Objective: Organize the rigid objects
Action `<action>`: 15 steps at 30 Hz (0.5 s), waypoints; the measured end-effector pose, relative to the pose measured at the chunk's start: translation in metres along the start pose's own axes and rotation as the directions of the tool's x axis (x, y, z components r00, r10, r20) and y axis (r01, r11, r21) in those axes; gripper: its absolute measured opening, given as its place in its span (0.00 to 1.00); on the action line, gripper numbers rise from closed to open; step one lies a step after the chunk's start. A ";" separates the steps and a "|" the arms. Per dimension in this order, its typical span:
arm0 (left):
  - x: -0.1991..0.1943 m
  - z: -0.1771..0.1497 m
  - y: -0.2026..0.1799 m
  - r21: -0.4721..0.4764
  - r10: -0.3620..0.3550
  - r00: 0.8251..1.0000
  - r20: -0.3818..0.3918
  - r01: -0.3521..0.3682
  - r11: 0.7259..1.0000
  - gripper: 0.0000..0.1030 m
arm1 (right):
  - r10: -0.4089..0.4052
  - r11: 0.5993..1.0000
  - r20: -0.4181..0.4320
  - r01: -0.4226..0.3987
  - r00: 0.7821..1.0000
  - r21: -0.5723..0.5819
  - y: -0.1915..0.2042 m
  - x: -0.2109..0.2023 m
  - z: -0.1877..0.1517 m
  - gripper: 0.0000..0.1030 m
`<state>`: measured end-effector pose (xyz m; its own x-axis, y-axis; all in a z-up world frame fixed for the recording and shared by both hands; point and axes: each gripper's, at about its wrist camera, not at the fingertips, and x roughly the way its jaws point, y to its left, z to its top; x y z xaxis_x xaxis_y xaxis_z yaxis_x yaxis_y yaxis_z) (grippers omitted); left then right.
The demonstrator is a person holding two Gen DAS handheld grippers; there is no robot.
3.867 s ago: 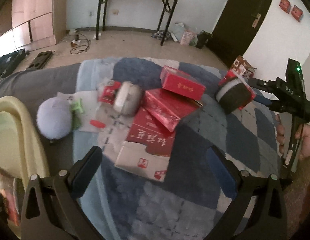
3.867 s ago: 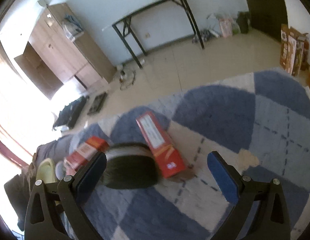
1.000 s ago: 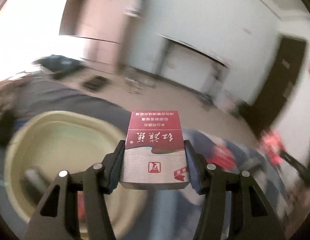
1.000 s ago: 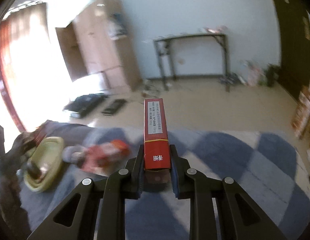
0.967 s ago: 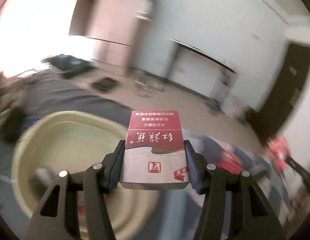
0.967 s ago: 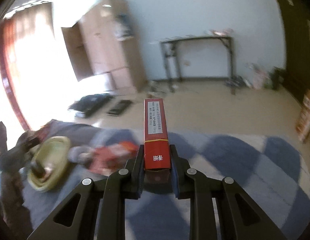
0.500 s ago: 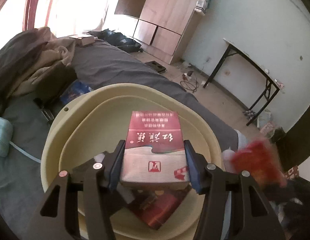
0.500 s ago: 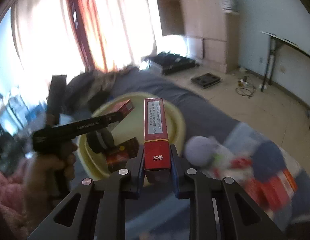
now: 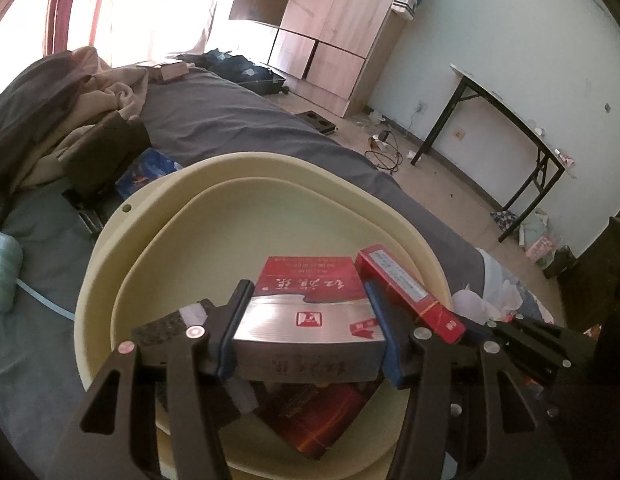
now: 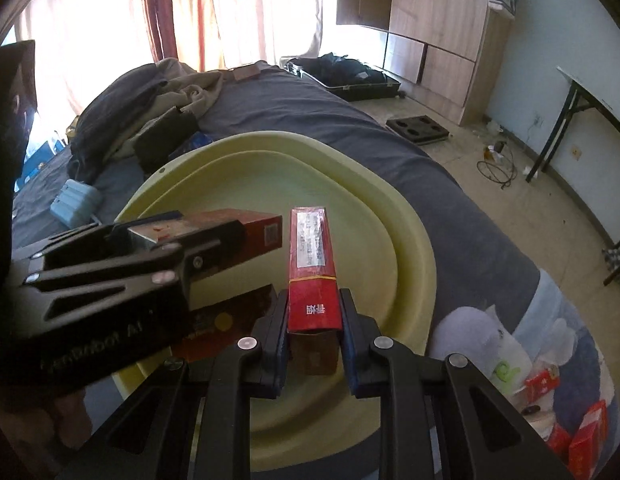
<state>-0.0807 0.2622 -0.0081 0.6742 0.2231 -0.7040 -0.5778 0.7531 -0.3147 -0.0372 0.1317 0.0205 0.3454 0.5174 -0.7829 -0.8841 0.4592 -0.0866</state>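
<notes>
- Two views examined. Left wrist view: the left tool [image 9: 306, 332] is clenched on a red-and-silver carton [image 9: 310, 308], held above the cream basin [image 9: 110, 264] on the bed [image 9: 230, 120]. A dark red box [image 9: 310, 420] already lies in the basin. The slim red box [image 9: 406, 292] sits just beside, at the carton's right.
- Right wrist view: the right tool [image 10: 314, 336] is clenched on the slim red box [image 10: 312, 272], upright over the basin [image 10: 410, 264]; the left tool [image 10: 198, 248] is alongside.
- Judged step: depositing both boxes. Next move calls for lowering, then releasing. More red boxes [image 10: 582, 432] remain on the blanket.
</notes>
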 end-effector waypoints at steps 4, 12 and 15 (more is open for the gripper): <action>0.003 0.000 -0.003 0.018 0.010 1.000 -0.009 -0.010 1.000 0.56 | 0.014 1.000 -0.002 -0.014 1.000 0.012 -0.004 0.007 0.000 0.21; -0.012 0.005 0.000 -0.030 -0.039 0.999 0.022 0.039 0.999 0.83 | 0.052 0.998 0.027 -0.053 0.998 0.043 -0.015 -0.001 -0.005 0.59; -0.033 0.009 -0.003 -0.041 -0.102 0.991 0.083 0.106 0.994 0.94 | 0.037 0.997 0.072 -0.042 0.997 0.061 -0.023 -0.027 -0.011 0.71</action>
<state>-0.0965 0.2581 0.0218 0.7655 0.1956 -0.6130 -0.5214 0.7467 -0.4130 -0.0297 0.0993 0.0363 0.3338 0.5850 -0.7392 -0.8768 0.4805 -0.0157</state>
